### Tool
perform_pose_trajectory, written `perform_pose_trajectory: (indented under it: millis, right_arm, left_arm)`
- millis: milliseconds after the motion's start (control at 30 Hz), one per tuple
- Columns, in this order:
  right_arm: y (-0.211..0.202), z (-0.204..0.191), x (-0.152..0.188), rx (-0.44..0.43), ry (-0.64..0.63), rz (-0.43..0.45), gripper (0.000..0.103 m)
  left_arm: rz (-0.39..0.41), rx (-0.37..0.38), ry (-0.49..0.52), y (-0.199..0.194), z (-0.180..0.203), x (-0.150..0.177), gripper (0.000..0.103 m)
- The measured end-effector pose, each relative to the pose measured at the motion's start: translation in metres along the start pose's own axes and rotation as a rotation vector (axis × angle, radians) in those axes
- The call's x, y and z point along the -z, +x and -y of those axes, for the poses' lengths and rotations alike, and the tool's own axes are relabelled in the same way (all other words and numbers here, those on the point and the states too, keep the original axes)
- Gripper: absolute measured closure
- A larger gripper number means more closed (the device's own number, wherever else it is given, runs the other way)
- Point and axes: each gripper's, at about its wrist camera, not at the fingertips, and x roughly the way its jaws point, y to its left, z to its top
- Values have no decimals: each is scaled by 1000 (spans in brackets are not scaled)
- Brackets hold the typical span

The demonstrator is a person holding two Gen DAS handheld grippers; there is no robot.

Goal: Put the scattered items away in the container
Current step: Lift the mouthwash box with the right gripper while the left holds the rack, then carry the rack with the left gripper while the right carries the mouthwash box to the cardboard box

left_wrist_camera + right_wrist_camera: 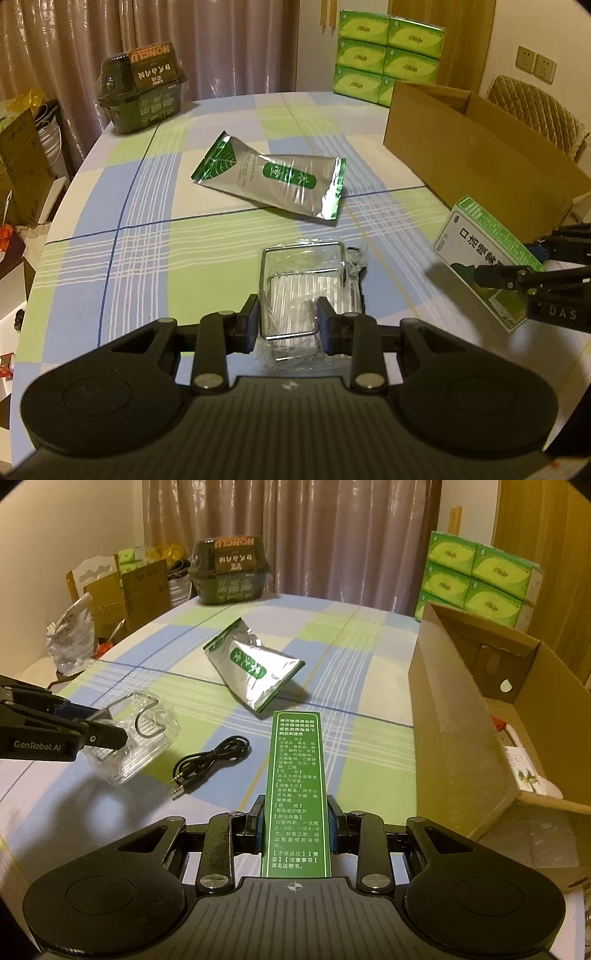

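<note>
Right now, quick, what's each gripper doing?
Left gripper: closed on the clear plastic packet, lifted.
Right gripper: closed on the green medicine box.

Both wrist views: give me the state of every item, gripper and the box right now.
Left gripper: shut on the clear plastic-wrapped wire rack, lifted off the table.
Right gripper: shut on the green and white medicine carton, held up.
Silver and green foil pouch: lying on the checked tablecloth, untouched.
Black audio cable: coiled on the cloth.
Brown cardboard box: open, some items inside.
</note>
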Motion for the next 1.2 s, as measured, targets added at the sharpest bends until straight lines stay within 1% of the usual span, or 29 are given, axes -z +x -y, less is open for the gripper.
perform_pose_trajectory:
  millis: [233,533,700,1000,1200]
  right_arm:
    - [-23,4,-4,11,7,33,76]
    - [-54,15,-11,21,37,90,76]
    - [-72,26,-14,39,51,123,76]
    - [-106,63,-26,105,79,191,76]
    - [-119,94,-33,139,105,223,76]
  left_arm:
    - [18,-5,22,-14,16,-3,76]
    - [44,17,24,-36,42,-8,76]
    - [55,35,41,-45,61,-13,76]
    - [82,87,92,-50,103,-31,76]
    - [108,134,137,-48,133,-54,76]
